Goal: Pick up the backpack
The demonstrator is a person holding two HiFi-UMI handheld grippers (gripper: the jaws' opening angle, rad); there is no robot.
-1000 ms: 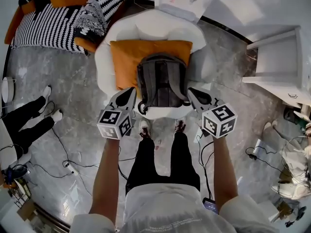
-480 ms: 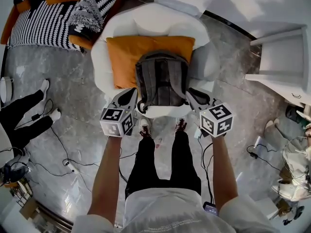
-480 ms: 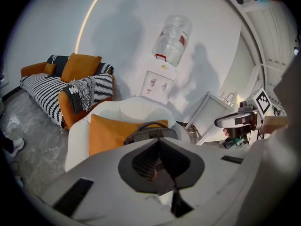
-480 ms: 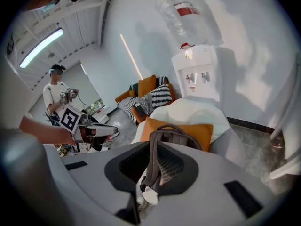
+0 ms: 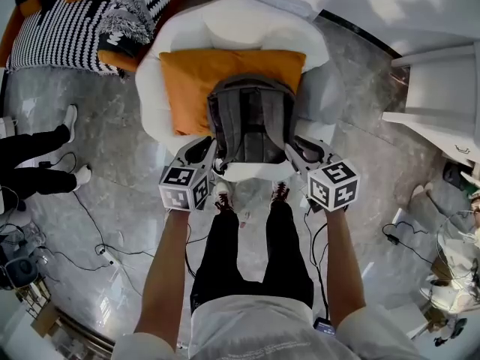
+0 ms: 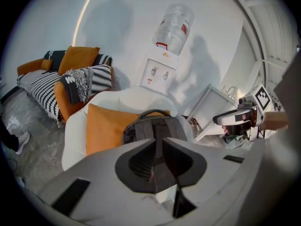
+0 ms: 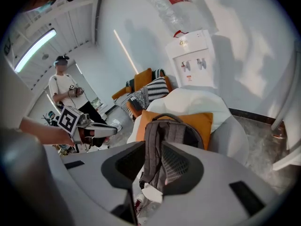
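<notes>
Backpack [image 5: 250,122] of grey fabric is propped upright on a white armchair [image 5: 240,28], against an orange cushion [image 5: 187,81]. At its lower corners the left gripper [image 5: 204,150] and right gripper [image 5: 294,150] are held, fingers just parted and slightly spread, nothing pinched. Soft, saggy handling is expected; the shoulder straps [image 5: 229,126] or top handle [image 7: 165,117] are judged the firmest holds.

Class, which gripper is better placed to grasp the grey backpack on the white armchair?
Probably the right gripper: its jaws, just opening, frame a shoulder strap of the grey fabric backpack, not pressing it. The left gripper, also opening, shows a narrower gap.
</notes>
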